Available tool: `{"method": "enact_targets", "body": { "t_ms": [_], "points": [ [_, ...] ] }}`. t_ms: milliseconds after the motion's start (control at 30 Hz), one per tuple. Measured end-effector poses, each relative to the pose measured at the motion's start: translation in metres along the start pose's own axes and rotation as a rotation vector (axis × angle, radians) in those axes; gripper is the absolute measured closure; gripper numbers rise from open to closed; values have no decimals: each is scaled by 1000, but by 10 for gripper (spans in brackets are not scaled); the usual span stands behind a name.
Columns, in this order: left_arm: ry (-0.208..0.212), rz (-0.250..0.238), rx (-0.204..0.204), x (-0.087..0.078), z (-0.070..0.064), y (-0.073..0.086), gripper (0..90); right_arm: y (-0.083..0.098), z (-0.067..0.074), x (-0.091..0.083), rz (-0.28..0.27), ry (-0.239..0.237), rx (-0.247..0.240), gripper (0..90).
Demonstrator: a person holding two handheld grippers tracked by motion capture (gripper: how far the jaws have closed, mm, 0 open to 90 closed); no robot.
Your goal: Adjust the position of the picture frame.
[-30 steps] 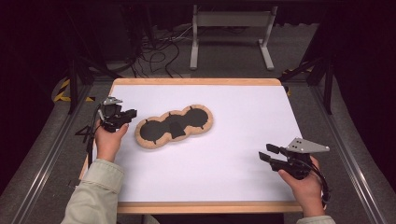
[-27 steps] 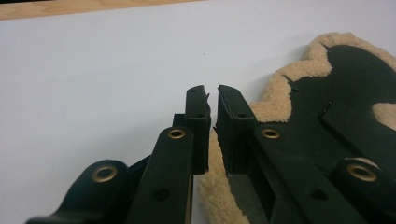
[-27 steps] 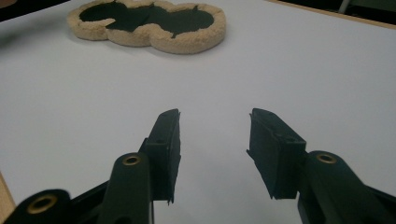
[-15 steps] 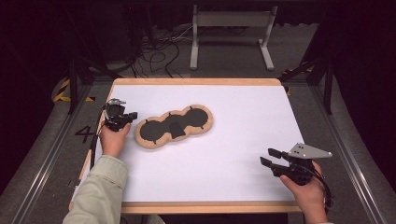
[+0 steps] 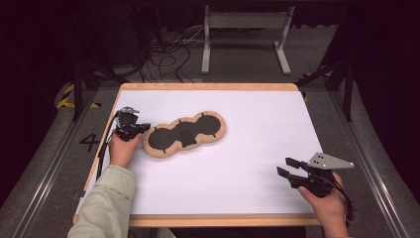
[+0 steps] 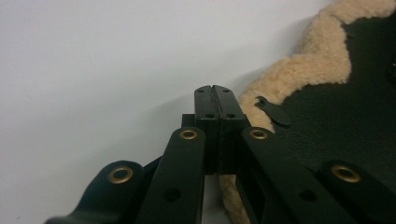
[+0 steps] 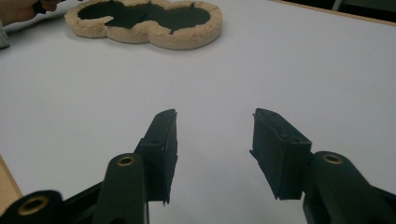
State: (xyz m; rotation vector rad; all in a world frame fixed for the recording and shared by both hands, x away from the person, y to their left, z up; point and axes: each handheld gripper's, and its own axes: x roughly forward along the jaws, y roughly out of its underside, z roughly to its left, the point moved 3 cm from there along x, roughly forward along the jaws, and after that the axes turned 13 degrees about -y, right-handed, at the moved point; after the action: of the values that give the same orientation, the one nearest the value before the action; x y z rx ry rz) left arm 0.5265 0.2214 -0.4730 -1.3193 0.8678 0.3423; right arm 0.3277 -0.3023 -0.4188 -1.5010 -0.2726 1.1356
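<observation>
**A:** Where is your left gripper (image 5: 140, 128) right now?

**B:** At the left end of the flat, three-lobed pad of tan fleece with a black inner face (image 5: 184, 135), which lies on the white table (image 5: 257, 148), left of the middle and nearer the left edge than the right. In the left gripper view my jaws are pressed together, with no gap showing between the pads, and they sit right at the fleece rim (image 6: 299, 70). A strip of fleece passes beneath them, but I cannot tell whether any of it is pinched or whether they have closed beside it.

**A:** And the other one?

**B:** My right gripper (image 5: 286, 166) hovers near the front right corner of the table, well apart from the pad. Its jaws stand about half apart with nothing but bare table between them. In the right gripper view the pad (image 7: 144, 21) lies far ahead, with my left hand (image 7: 18, 10) at its end.

**A:** So which step is this?

**B:** I judge it is the taking hold of the pad's left lobe at its edge, the start of lifting or folding it.

**A:** What does the next move call for?

**B:** First a small test lift, to see whether the rim comes up with the jaws. If it slips, I must open, push lower under the fleece, and close again. The right gripper would then need to travel across to the far lobe.
</observation>
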Motion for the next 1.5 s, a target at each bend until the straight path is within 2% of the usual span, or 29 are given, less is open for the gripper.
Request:
{"method": "enact_targets", "body": {
  "t_ms": [100, 233, 400, 533, 600, 700, 800, 933, 1000, 1067, 1167, 1200, 1267, 1300, 1333, 1400, 1500],
  "points": [
    [-6, 0, 14, 0, -1, 0, 900, 0, -1, 1, 0, -1, -3, 508],
    [28, 16, 12, -2, -1, 1, 900, -1, 0, 0, -5, -5, -3, 507],
    [49, 49, 85, -8, -9, 3, 900, -3, 0, 1, -6, -7, -10, 504],
    [68, 75, 176, -15, -19, 6, 900, -6, 0, 5, -7, -15, -14, 503],
    [85, 85, 206, -19, -24, 8, 900, -8, 0, 7, -3, -22, -23, 503],
    [95, 91, 229, -21, -28, 10, 900, -10, 0, 10, 0, -29, -26, 502],
    [131, 104, 272, -25, -35, 13, 900, -12, 0, 14, 4, -41, -32, 501],
    [162, 116, 307, -30, -41, 16, 900, -15, 0, 20, 5, -53, -39, 501],
    [192, 127, 311, -32, -43, 19, 900, -16, 1, 22, 7, -63, -40, 511],
    [199, 130, 311, -34, -44, 20, 900, -18, 1, 24, 15, -75, -42, 553],
    [196, 132, 308, -37, -44, 22, 900, -26, 1, 33, 27, -124, -30, 723],
    [180, 124, 300, -38, -45, 22, 900, -29, 1, 36, 42, -127, -36, 762],
    [144, 109, 278, -43, -43, 23, 898, -39, 3, 49, 86, -136, -67, 828],
    [144, 109, 278, -43, -43, 23, 894, -47, 5, 62, 116, -158, -84, 849],
    [137, 94, 263, -46, -43, 23, 894, -47, 5, 62, 116, -158, -84, 849],
    [127, 66, 245, -54, -41, 26, 877, -62, 5, 82, 167, -161, -104, 874],
    [126, 24, 199, -68, -36, 33, 820, -91, 3, 113, 207, -170, -132, 890]
  ]
}}
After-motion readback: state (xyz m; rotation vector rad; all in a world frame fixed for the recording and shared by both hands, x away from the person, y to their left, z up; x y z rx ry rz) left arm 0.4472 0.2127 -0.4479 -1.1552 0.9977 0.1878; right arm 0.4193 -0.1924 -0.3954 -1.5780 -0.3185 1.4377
